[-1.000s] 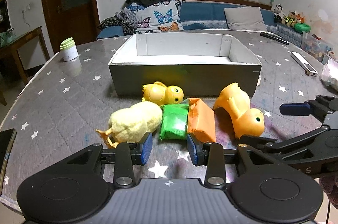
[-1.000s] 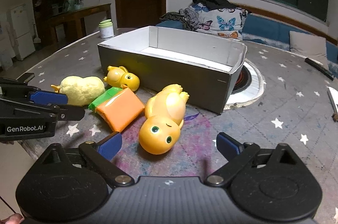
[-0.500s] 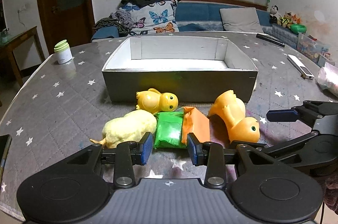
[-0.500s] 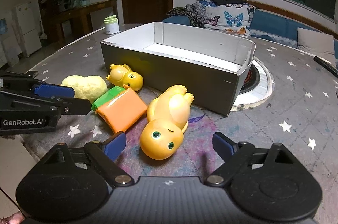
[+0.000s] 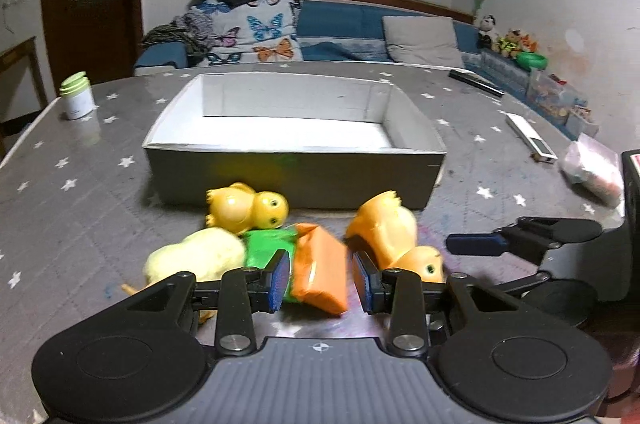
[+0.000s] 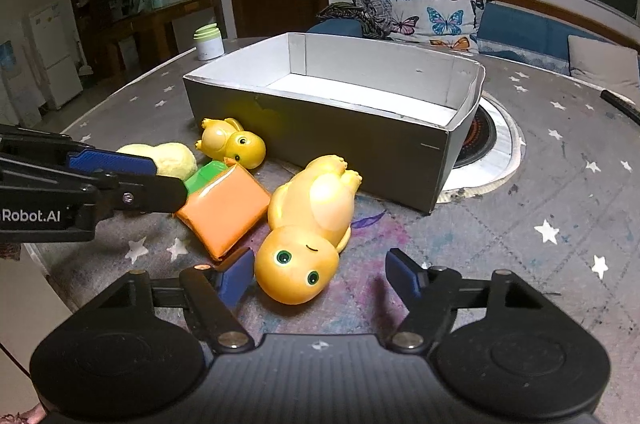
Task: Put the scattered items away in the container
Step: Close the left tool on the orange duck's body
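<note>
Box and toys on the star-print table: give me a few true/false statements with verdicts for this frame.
1. The box already holds a toy. False: it looks empty.
2. The orange packet lies between the open left gripper's fingers. True.
3. The right gripper is shut on the large orange duck. False: its jaws are open, astride the duck's head.
4. The small yellow duck lies on the table beside the box. True.

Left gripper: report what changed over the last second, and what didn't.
The left gripper moved forward and opened wider; its fingers now straddle the orange packet without closing on it. The right gripper closed in on the big orange toy, jaws open. Toys and box stayed put; nothing grasped.
</note>
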Motion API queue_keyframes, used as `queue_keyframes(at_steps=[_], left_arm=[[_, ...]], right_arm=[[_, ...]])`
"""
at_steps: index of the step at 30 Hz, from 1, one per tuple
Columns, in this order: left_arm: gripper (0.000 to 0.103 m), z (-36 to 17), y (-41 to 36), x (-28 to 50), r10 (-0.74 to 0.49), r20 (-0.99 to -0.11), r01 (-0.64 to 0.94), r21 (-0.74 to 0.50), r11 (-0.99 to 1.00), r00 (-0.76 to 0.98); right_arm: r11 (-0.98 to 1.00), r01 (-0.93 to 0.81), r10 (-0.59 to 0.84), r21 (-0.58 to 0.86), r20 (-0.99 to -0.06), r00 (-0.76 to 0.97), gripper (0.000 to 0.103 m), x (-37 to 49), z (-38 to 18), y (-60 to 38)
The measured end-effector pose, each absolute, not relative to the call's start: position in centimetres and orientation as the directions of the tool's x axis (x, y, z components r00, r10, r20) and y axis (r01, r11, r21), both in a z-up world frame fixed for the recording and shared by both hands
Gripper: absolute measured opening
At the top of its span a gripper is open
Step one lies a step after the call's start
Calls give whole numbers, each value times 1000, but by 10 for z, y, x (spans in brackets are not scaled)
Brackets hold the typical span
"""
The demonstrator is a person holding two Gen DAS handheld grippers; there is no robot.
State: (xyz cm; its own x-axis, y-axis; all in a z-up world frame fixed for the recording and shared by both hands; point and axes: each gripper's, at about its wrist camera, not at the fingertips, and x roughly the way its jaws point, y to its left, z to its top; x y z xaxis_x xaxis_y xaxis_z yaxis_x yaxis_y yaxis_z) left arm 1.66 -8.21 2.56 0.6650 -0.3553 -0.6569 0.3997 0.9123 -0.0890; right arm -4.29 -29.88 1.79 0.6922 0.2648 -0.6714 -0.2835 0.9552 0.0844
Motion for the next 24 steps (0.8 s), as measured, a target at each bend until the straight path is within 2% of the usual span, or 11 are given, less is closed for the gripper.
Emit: queue_keyframes(at_steps=[13,24], left_arm=[[38,29,-117,51,-461,-695,483,-185,856,551],[38,12,-132,75,-465,-752,484,-223,846,467]], right_arm=[[946,-302,301,121,-674,675,66,-34,18,-299],[935,-323,331,148,-688,646,62,-25,10,-297]])
